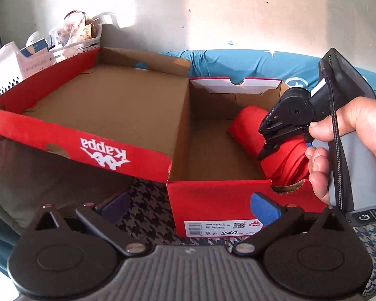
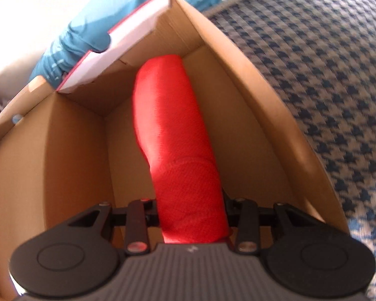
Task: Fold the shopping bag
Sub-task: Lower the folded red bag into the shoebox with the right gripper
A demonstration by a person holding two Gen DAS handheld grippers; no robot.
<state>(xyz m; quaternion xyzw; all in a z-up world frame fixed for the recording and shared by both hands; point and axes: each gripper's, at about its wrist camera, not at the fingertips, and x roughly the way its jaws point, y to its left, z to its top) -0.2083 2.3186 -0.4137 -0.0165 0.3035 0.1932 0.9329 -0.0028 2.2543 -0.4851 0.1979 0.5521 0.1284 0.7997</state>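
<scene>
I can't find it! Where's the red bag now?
In the left wrist view the rolled red shopping bag sits inside the open Kappa shoebox, along its right-hand wall, clamped in the right gripper.

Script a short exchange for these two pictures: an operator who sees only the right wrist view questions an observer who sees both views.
Operator: My right tool grips the rolled red bag inside the shoe box. Where is the lid?
Observer: It lies open beside the box, brown inside up, with a white logo on its red rim.
Operator: And the left tool?
Observer: Open and empty, in front of the box's labelled end.
Operator: Anything behind the lid?
Observer: A white basket of packets stands against the wall.
</scene>
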